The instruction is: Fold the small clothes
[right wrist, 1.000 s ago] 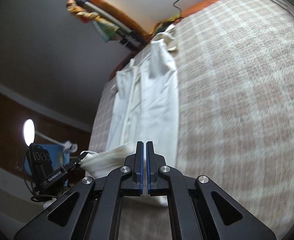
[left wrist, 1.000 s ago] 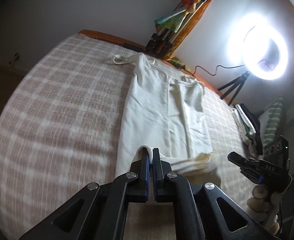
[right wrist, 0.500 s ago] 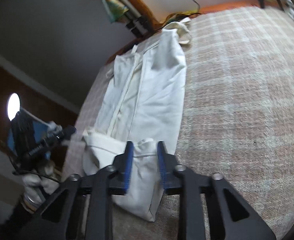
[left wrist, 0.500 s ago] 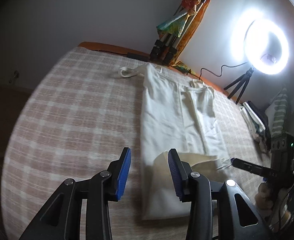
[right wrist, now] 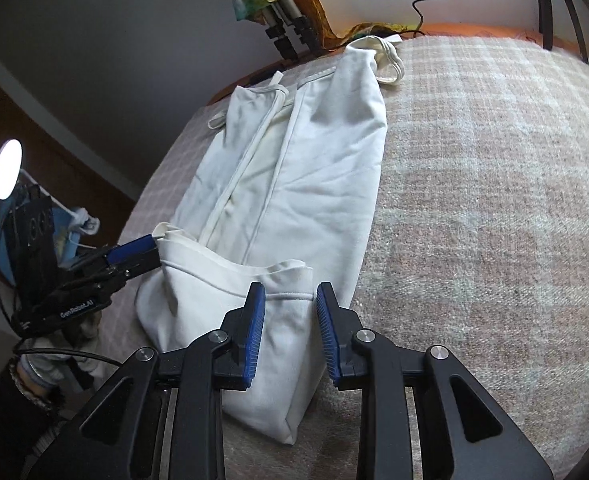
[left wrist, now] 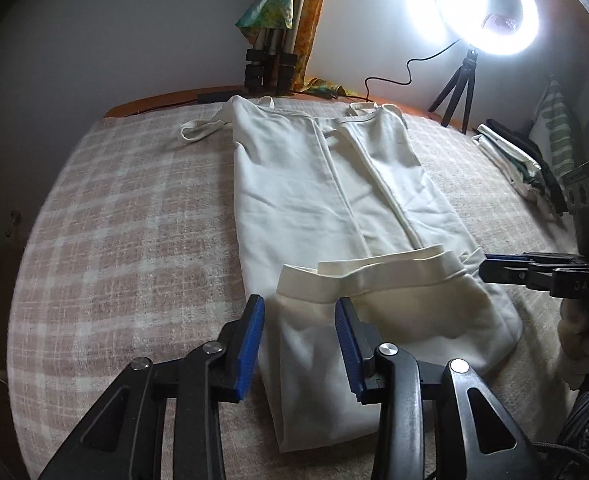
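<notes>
Since a second ago, the hem has been let go and both pairs of jaws have parted; the left gripper's (left wrist: 299,334) have just narrowed slightly. The left gripper and right gripper (right wrist: 288,326) are angled downward, released, above the folded-up hem of the white garment (left wrist: 334,200) laid on the checked blanket (left wrist: 134,220). "GenRobot.AI" is printed on the left gripper's side, "DAS" on the right's.

Black left gripper (left wrist: 298,340), blue-padded jaws, silver screws.
</notes>
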{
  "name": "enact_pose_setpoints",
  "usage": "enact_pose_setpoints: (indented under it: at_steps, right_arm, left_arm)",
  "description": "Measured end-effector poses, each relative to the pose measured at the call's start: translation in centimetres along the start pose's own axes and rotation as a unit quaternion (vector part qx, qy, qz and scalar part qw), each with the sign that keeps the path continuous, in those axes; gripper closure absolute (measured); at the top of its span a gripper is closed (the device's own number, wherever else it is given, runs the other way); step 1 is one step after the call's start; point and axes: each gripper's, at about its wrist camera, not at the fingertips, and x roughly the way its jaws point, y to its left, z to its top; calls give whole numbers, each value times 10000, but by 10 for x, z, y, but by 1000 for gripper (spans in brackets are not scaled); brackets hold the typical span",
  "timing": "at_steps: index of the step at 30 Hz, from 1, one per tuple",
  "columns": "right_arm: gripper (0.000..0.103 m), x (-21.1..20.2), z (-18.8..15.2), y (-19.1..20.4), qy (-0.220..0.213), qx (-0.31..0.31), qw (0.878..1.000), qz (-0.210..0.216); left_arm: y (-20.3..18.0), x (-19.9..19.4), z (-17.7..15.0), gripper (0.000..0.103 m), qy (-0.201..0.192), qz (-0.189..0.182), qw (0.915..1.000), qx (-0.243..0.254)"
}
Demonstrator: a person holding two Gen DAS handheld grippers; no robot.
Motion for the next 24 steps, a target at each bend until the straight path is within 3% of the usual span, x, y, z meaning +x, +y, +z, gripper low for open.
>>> enact_pose_setpoints:
  at_steps: [2,7,14,18,21,23,24]
  right_arm:
    - [77,2,2,2,-18,-22,10000,-16]
    - [95,1,4,11,-36,-228,9997,-73]
    - [100,-15,12,16,-370,-287,9987,-192]
    - [100,-21,18,10,-588,-249,9972,-399]
    - [99,-10,19,8,-412,-268,9974,-521]
    - [97,-6,19,7,-291,-244,9976,-586]
    - [97,-7,19,7,-304,-253,9973,-613]
  left_arm:
    - [1,4,0,79,52,7,10000,-35]
    - [4,4,-3,103,27,-10,9999,-143]
    - [11,-14,-2,103,-225,130,9991,-324]
    - [16,-4,-3,103,-94,258,9987,-423]
    - [13,0,-4,94,-14,351,9988,-352]
    - [11,-4,-3,77,-117,447,9985,-281]
    - [11,-9,-2,77,-204,518,9981,-262]
